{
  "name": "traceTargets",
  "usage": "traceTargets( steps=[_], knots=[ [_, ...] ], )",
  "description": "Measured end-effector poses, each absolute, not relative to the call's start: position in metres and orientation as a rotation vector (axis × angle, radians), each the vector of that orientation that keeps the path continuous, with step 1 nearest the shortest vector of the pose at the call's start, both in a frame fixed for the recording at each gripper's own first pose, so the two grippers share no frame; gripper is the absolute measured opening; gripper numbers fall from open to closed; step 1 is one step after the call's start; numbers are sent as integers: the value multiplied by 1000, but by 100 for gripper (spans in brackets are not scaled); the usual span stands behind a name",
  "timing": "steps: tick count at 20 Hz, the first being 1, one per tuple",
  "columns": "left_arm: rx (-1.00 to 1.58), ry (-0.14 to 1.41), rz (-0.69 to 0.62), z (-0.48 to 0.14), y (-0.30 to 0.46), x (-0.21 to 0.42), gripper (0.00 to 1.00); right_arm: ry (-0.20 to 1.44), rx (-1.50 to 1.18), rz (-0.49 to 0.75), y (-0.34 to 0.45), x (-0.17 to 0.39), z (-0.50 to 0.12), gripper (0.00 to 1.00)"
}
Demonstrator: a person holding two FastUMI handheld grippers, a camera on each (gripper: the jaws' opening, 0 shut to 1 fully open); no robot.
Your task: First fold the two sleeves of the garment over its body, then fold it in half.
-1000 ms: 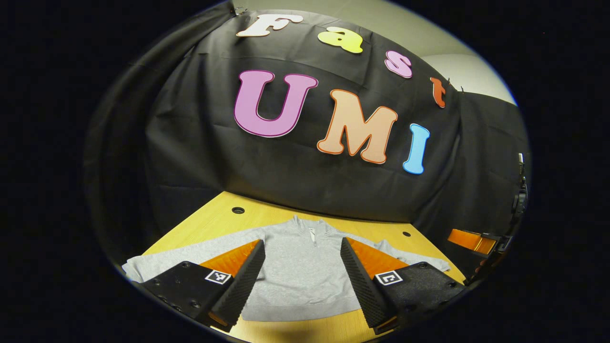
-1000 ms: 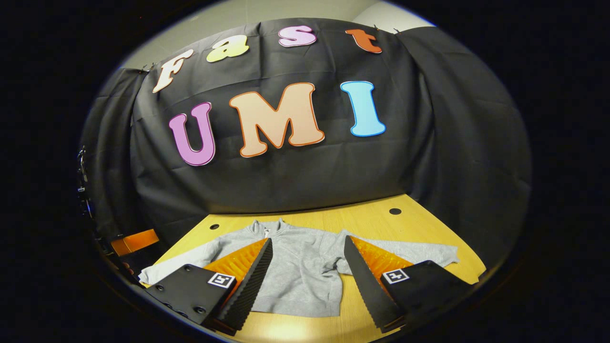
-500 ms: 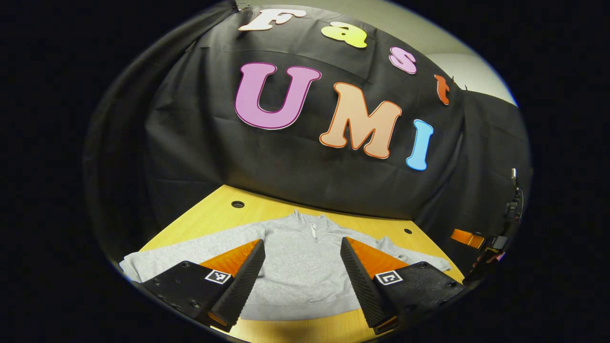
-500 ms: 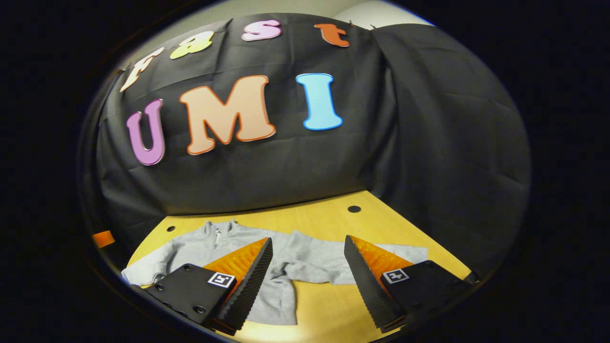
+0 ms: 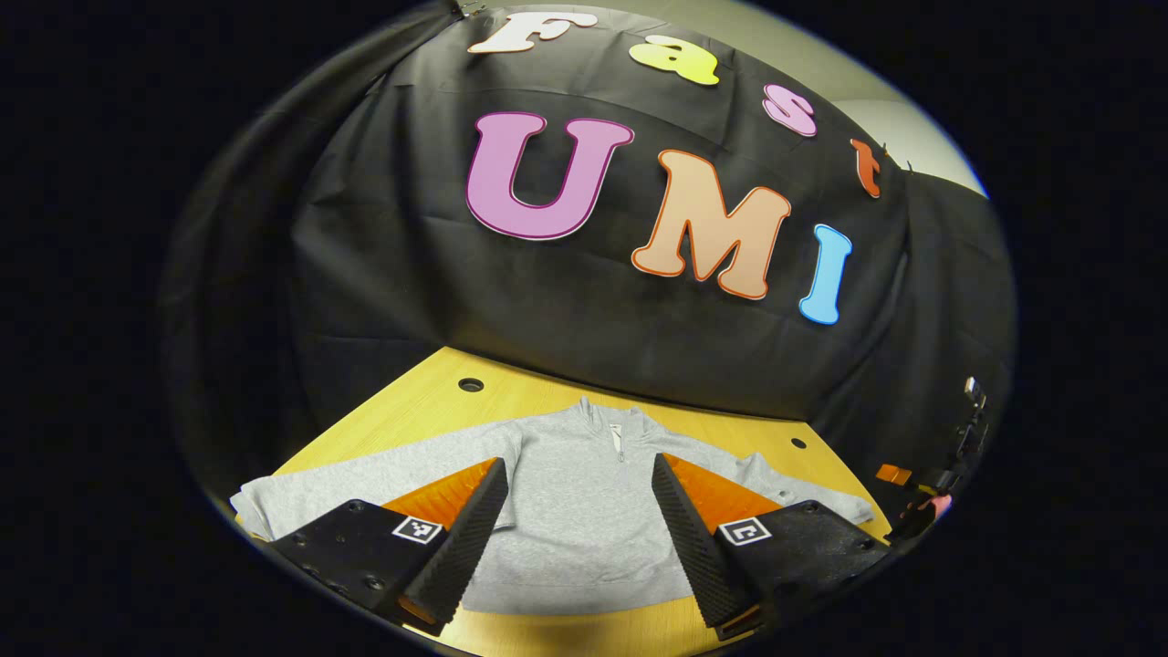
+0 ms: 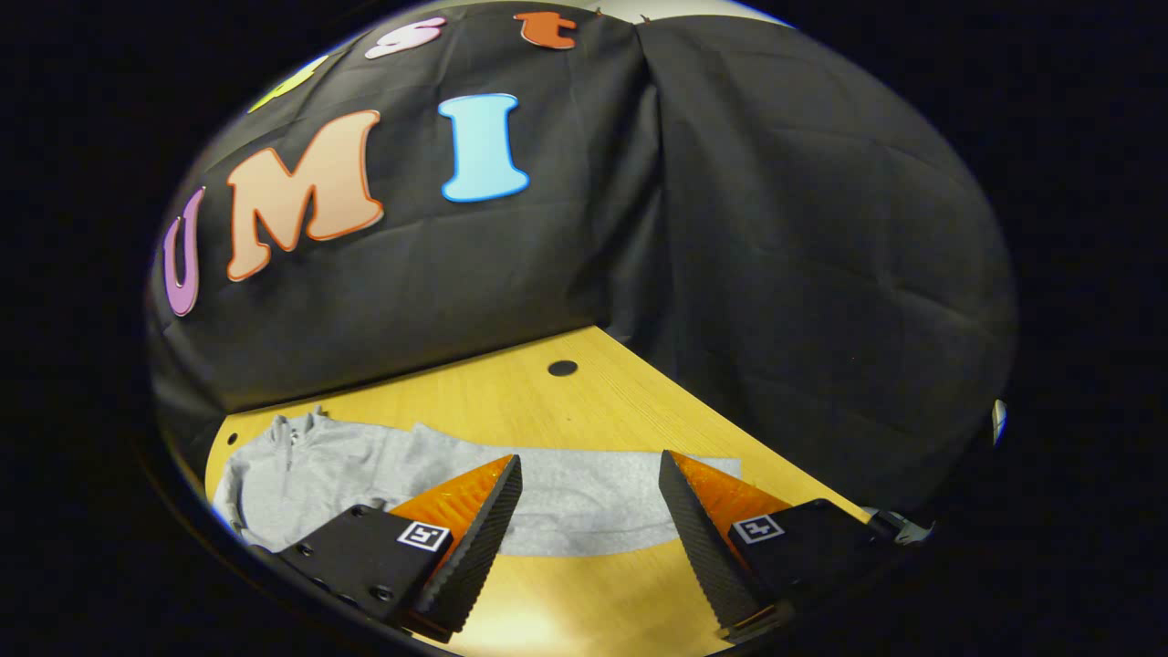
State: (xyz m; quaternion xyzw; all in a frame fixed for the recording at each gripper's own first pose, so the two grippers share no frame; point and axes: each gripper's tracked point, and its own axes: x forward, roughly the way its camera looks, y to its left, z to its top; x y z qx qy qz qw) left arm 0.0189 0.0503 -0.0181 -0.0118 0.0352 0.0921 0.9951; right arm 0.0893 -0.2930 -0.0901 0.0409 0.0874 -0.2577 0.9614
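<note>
**Two grippers get ready to fold a grey top**

A soft grey zip-neck sweatshirt (image 5: 584, 511) lies flat on the yellow wooden tabletop (image 5: 411, 411), low in the middle of the left gripper view. Its front faces up and both sleeves are spread out to the sides. No sleeve is folded yet, so the job looks like it is just starting.

The left gripper (image 5: 579, 525) hangs above the body of the sweatshirt. Its jaws are wide apart and hold nothing.

In the right gripper view, the sweatshirt sits at the lower left. One long grey sleeve (image 6: 593, 506) stretches toward the middle bottom of that view. The right gripper (image 6: 591, 529) points at this sleeve, near its end. Its jaws are wide apart too, and empty. It is likely lined up this way so it can pinch the sleeve and lay it over the body.
</note>
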Motion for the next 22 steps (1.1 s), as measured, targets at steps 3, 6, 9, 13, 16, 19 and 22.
traceTargets(
  steps=[3,6,9,13,16,19,22],
  knots=[
    [-25,85,197,-21,51,21,93,249,104,-593,-334,99,-121,96],
    [-17,94,213,-22,55,23,93,313,134,-649,-368,103,-147,97],
    [-19,110,231,-25,57,23,93,392,152,-684,-389,106,-176,92],
    [-32,128,234,-31,58,27,94,460,165,-717,-400,110,-199,92],
    [-27,140,223,-34,54,29,93,462,163,-731,-402,110,-200,92],
    [-15,152,211,-38,46,34,93,460,144,-727,-401,109,-200,92],
    [-14,156,196,-40,42,37,93,459,132,-715,-404,109,-199,84]
  ],
)
